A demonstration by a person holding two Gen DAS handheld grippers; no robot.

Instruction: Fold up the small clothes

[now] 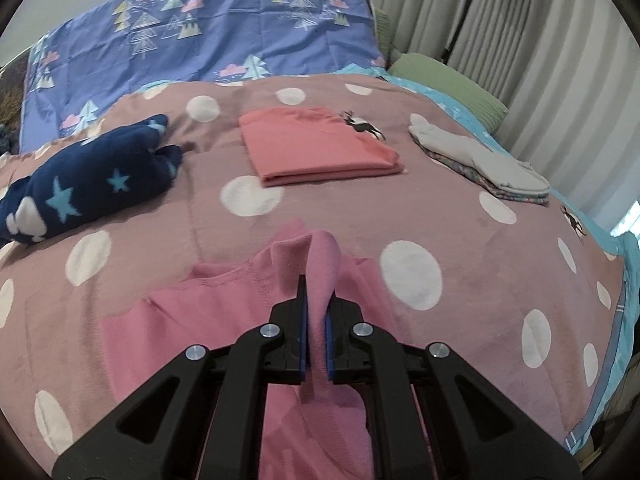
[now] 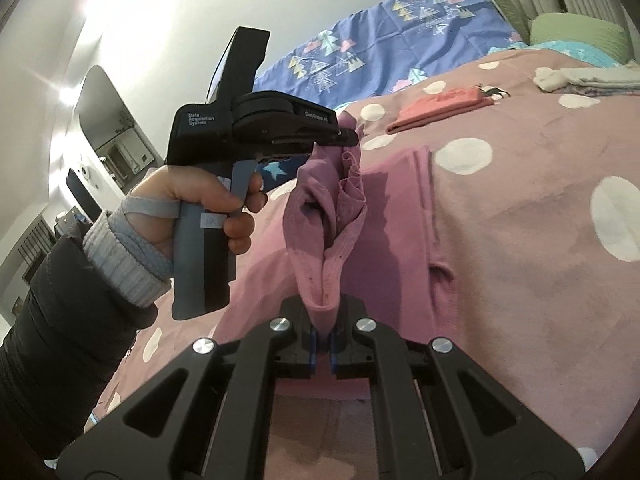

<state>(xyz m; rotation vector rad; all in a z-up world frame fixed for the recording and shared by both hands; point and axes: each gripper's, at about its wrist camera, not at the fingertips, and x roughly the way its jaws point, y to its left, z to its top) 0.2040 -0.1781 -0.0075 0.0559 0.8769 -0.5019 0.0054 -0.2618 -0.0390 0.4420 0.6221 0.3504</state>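
Note:
A pink garment (image 1: 208, 312) lies on the dotted mauve blanket (image 1: 500, 264) at the near edge of the bed. My left gripper (image 1: 317, 300) is shut on a raised fold of the pink garment. In the right wrist view the left gripper (image 2: 348, 136) holds the top of that fold, and my right gripper (image 2: 322, 320) is shut on the lower end of the same pink garment (image 2: 396, 216). The strip of cloth hangs stretched between the two grippers above the blanket (image 2: 540, 240).
A folded coral garment (image 1: 316, 148) lies mid-bed. A navy star-print fleece (image 1: 88, 184) lies at left. A folded white and patterned stack (image 1: 480, 160) sits at right. A blue tree-print pillow (image 1: 208, 32) and green cushion (image 1: 448, 80) are behind, curtains at right.

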